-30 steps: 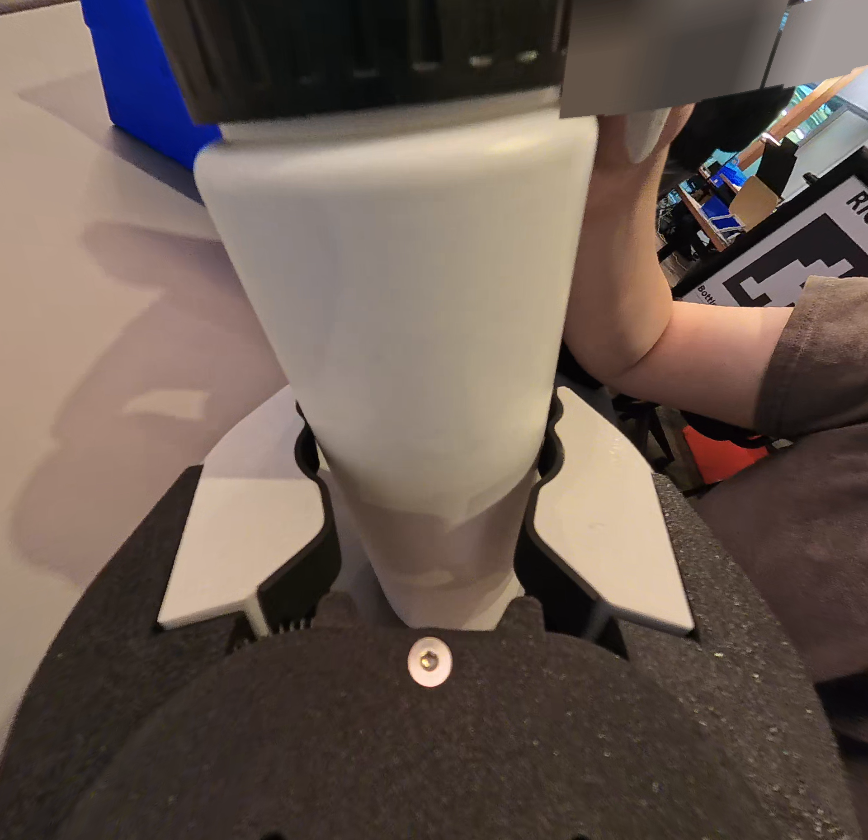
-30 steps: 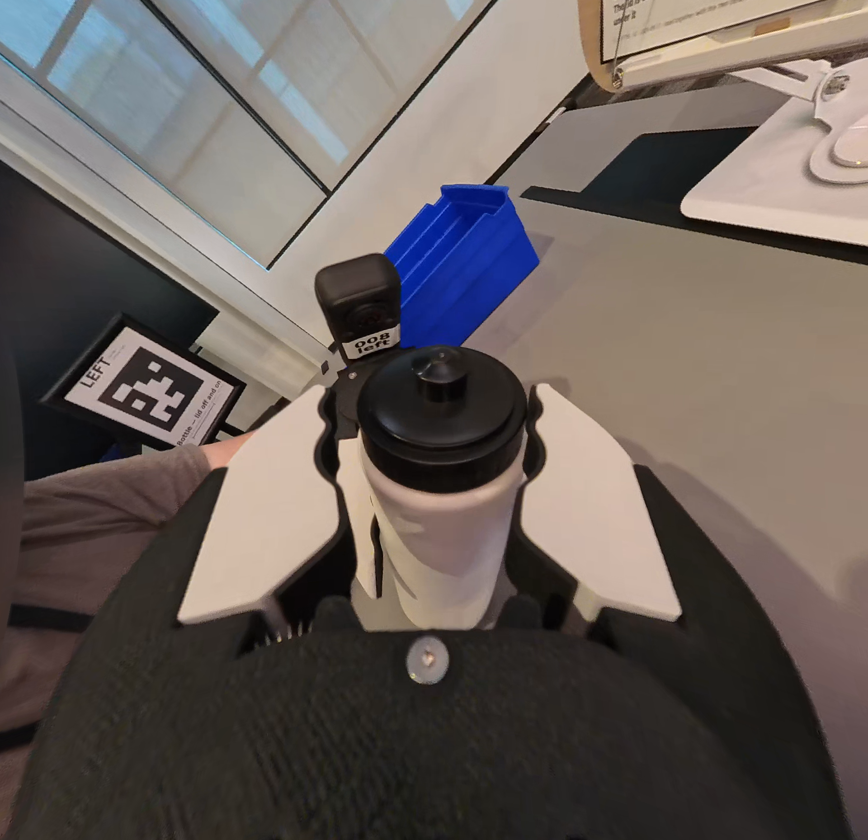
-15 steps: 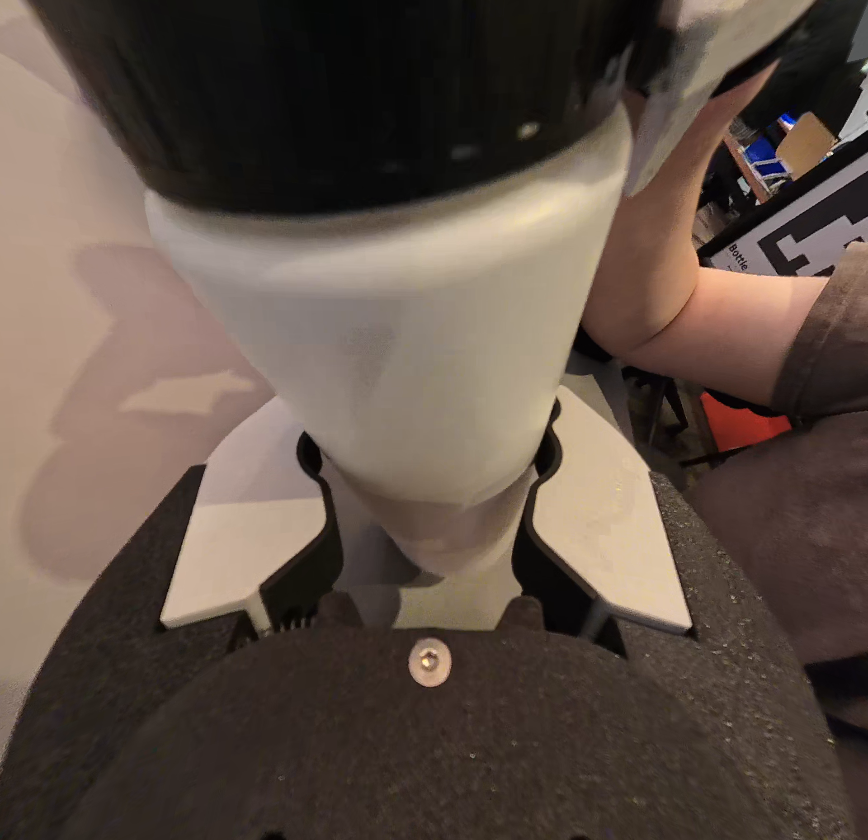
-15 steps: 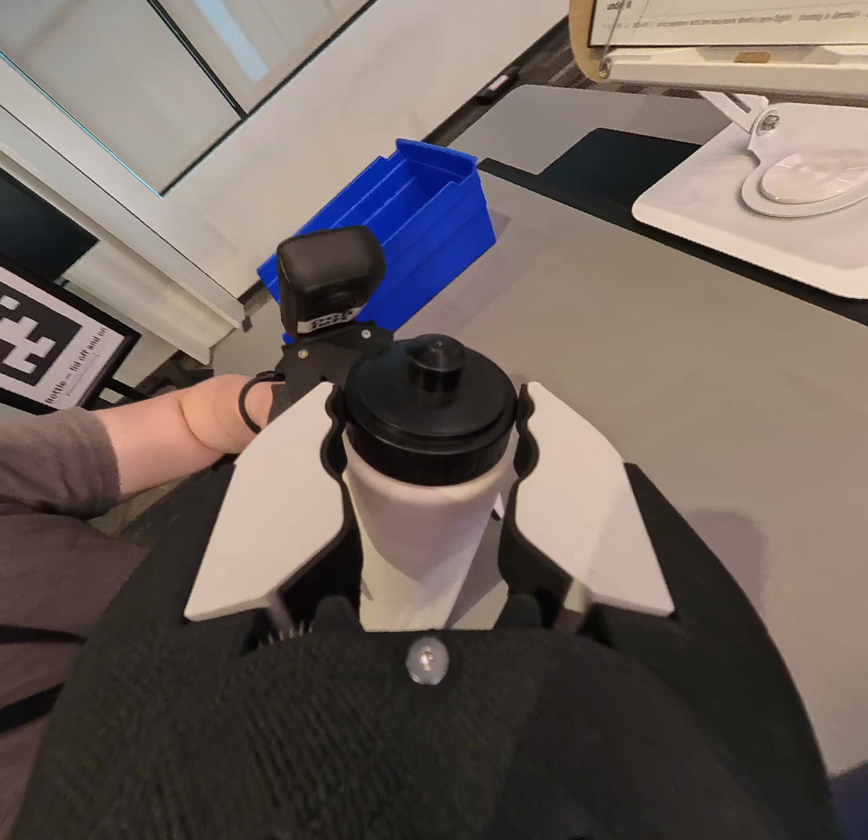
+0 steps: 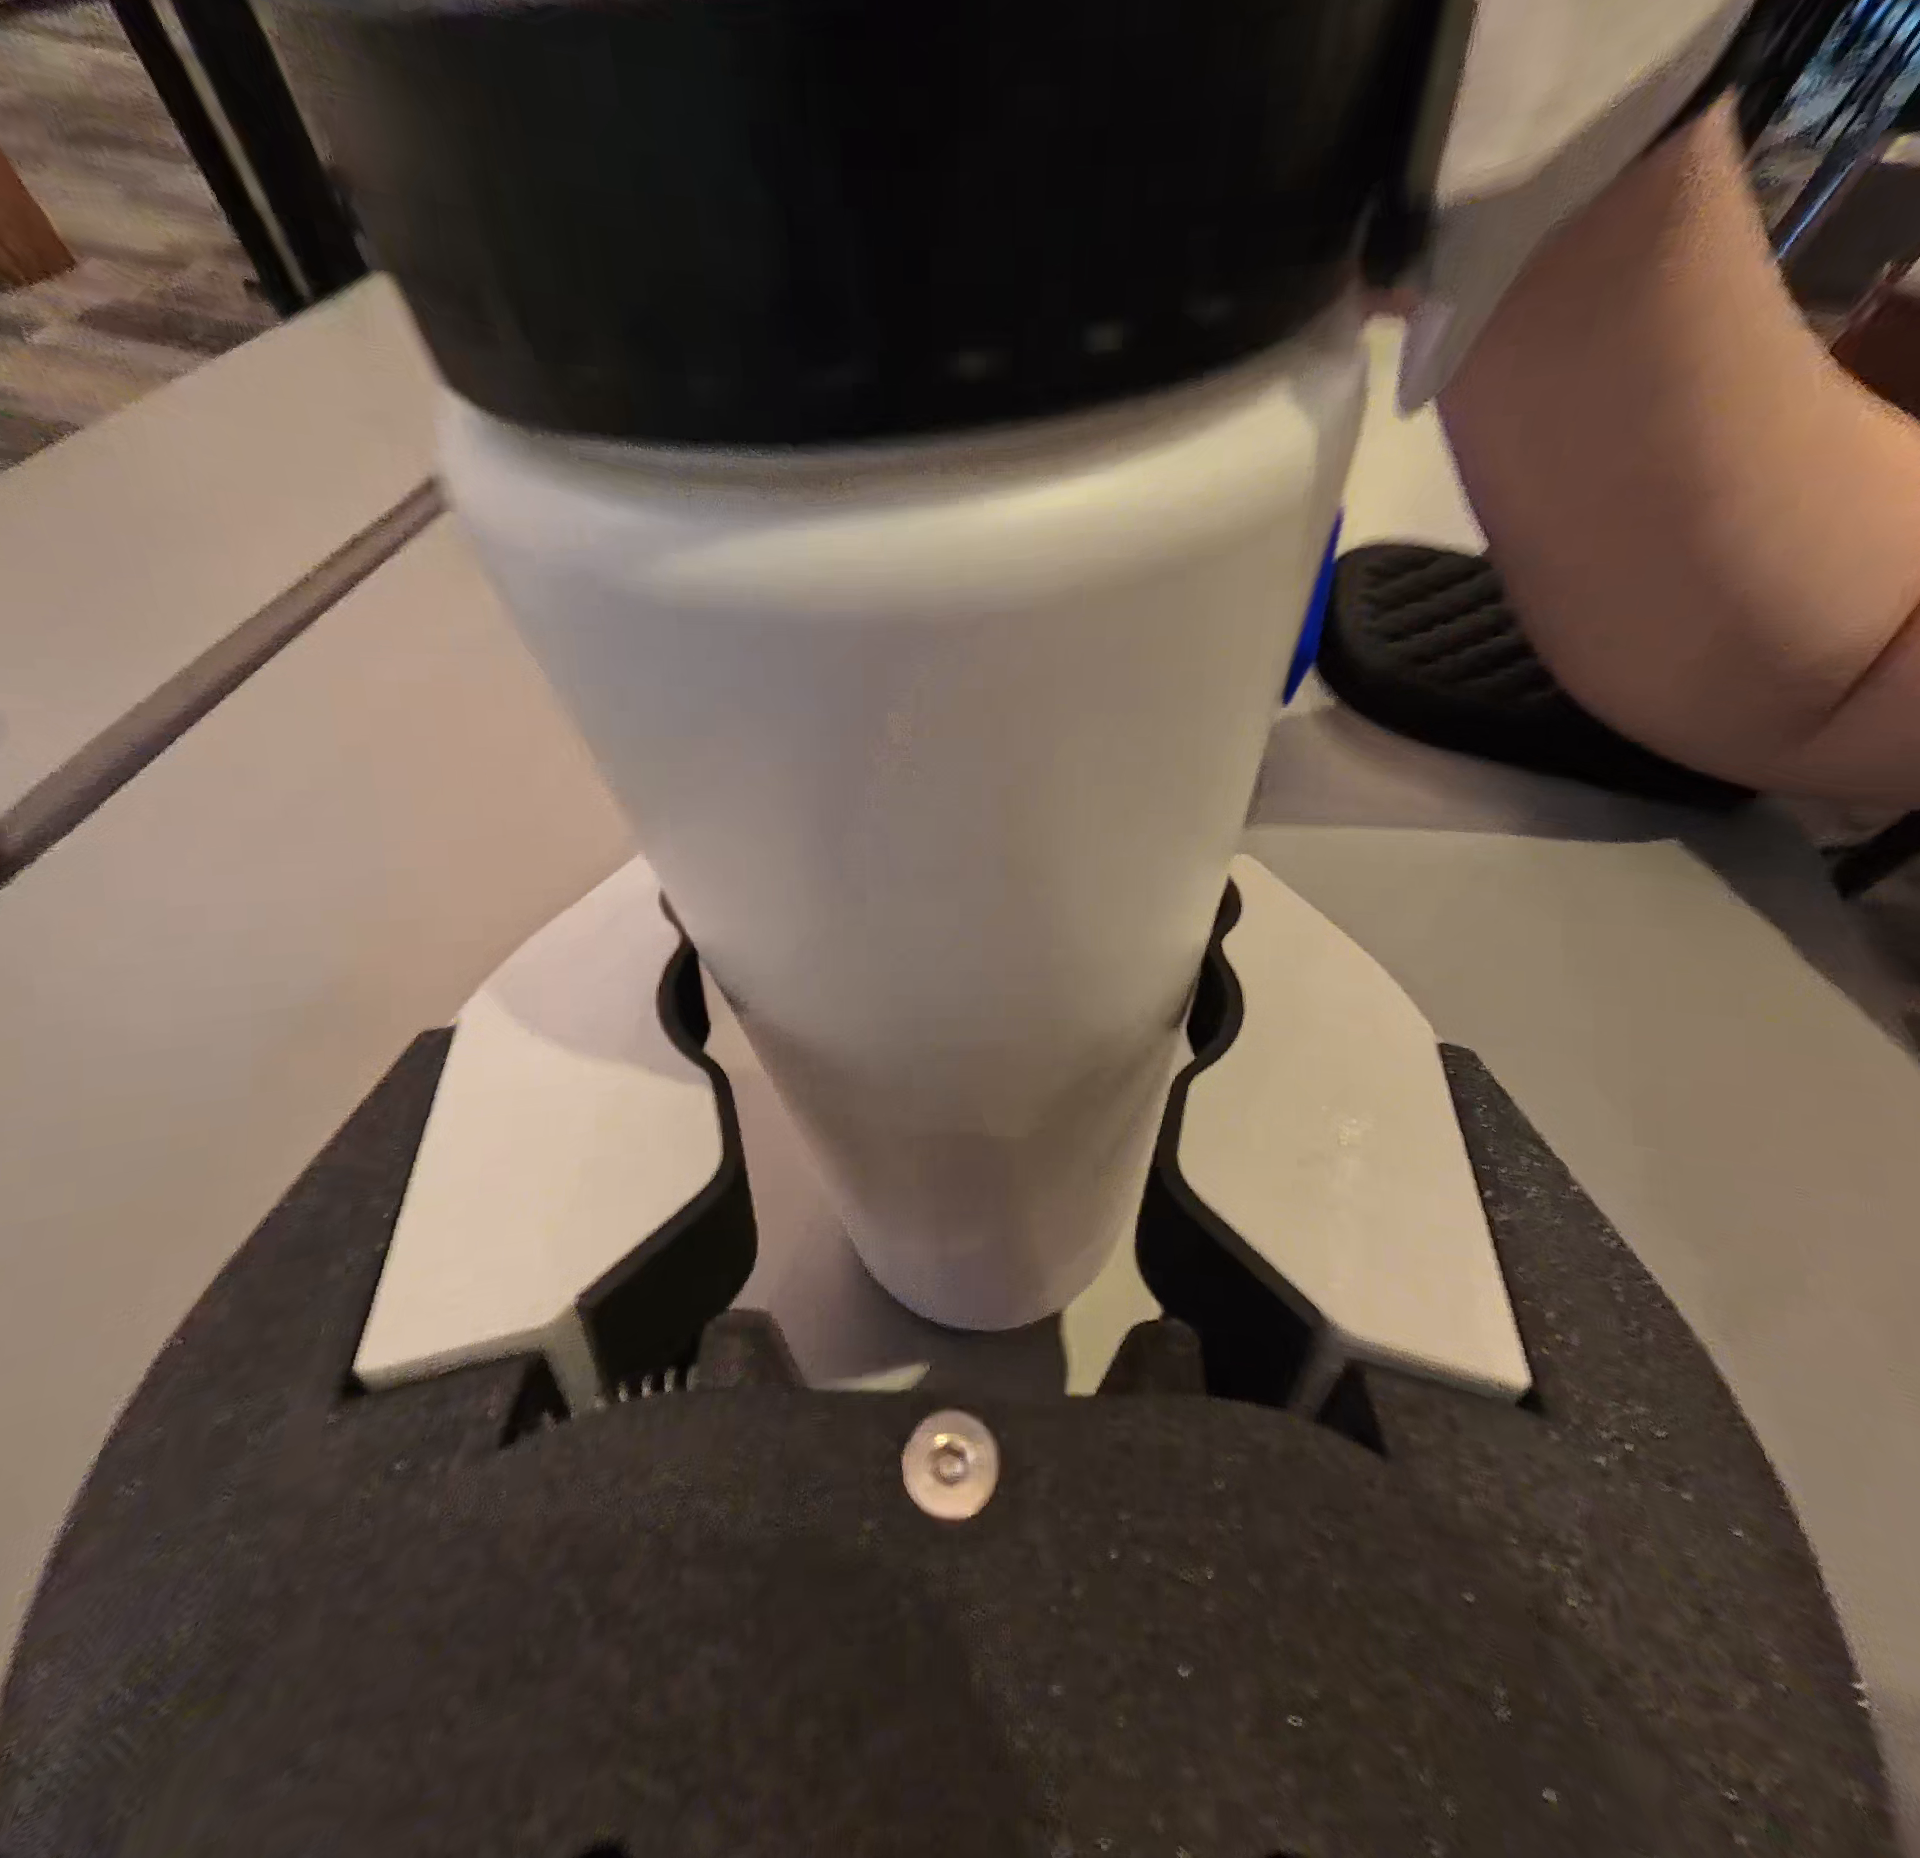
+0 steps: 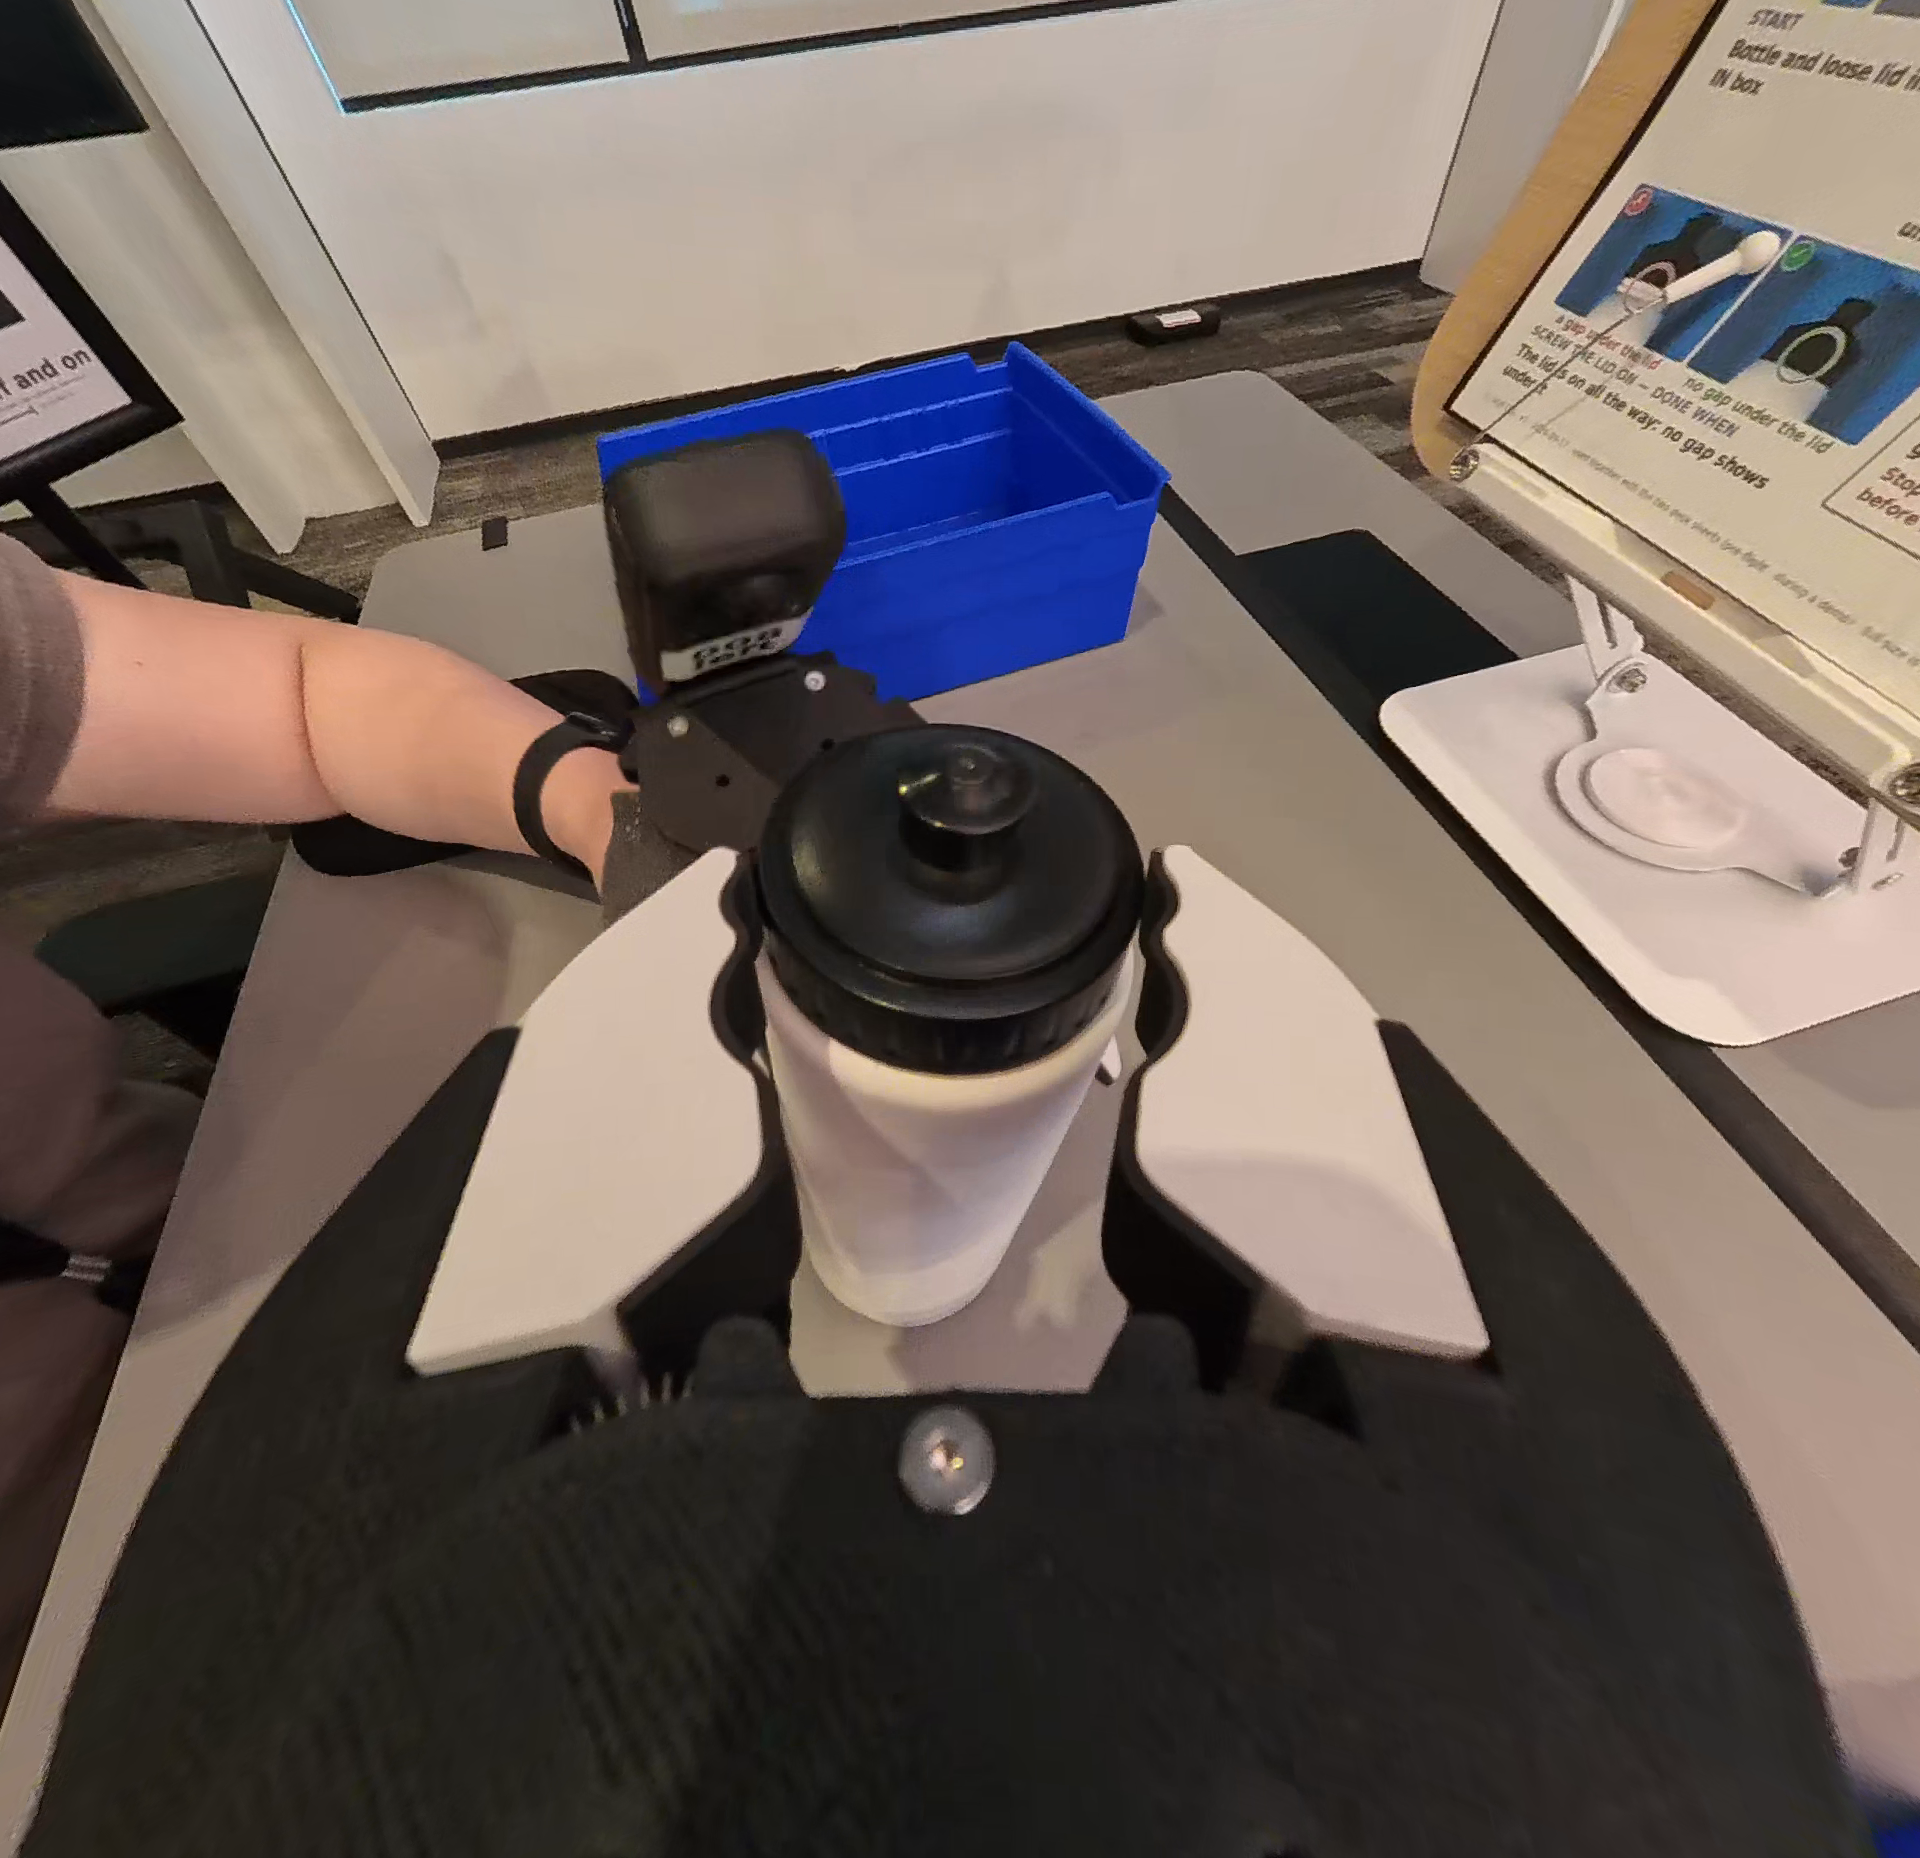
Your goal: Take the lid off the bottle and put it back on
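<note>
Both grippers meet on one white bottle (image 6: pixel 914 1164) standing on the grey table (image 6: pixel 1299 769): left gripper (image 5: pixel 951 987) clamps its body, right gripper (image 6: pixel 940 935) closes around the black lid (image 6: pixel 945 873), seemingly seated; which step remains is unclear. Blue bin (image 6: pixel 977 530) behind.

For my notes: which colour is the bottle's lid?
Black lid on the white bottle; right wrist view shows it best.

- We count one white bottle (image 6: pixel 914 1174) with one black lid (image 6: pixel 940 873).
- We see two grippers (image 5: pixel 956 1112) (image 6: pixel 940 977).
- We count one blue bin (image 6: pixel 935 541).
- We see one instruction board (image 6: pixel 1714 281).
</note>
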Demonstrator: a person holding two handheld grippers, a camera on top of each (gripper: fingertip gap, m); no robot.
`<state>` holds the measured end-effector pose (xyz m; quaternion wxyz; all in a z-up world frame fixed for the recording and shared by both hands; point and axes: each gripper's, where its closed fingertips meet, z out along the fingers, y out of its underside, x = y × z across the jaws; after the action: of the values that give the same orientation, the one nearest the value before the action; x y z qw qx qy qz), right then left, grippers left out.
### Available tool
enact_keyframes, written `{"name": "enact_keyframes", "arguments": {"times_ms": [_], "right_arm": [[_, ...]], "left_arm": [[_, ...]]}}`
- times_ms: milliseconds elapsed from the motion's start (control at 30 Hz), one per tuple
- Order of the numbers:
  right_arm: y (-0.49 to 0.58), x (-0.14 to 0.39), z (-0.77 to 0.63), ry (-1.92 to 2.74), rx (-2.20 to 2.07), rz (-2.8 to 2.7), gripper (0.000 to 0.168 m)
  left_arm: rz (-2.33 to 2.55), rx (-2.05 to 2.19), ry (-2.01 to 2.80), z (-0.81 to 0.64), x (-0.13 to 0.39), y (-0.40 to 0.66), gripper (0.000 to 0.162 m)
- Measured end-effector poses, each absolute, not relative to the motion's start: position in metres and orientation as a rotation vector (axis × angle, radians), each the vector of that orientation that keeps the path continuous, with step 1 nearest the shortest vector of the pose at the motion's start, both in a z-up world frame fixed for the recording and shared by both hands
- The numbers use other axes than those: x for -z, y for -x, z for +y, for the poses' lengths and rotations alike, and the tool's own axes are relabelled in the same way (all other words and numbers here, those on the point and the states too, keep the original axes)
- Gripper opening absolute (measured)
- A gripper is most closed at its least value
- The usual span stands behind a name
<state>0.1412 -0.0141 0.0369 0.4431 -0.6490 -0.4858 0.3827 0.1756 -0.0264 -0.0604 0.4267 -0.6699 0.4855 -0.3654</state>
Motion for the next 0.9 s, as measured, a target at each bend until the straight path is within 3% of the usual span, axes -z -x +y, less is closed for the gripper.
{"name": "enact_keyframes", "arguments": {"times_ms": [167, 900], "right_arm": [[-0.140, -0.036, -0.021, 1.570, -0.925, -1.273, 0.072], [-0.137, -0.027, -0.041, 1.563, -0.919, -1.413, 0.074]], "left_arm": [[1.068, 1.065, 1.532, -0.026, 0.018, -0.172, 0.089], [1.174, 0.936, 1.533, -0.039, 0.029, -0.179, 0.091]]}}
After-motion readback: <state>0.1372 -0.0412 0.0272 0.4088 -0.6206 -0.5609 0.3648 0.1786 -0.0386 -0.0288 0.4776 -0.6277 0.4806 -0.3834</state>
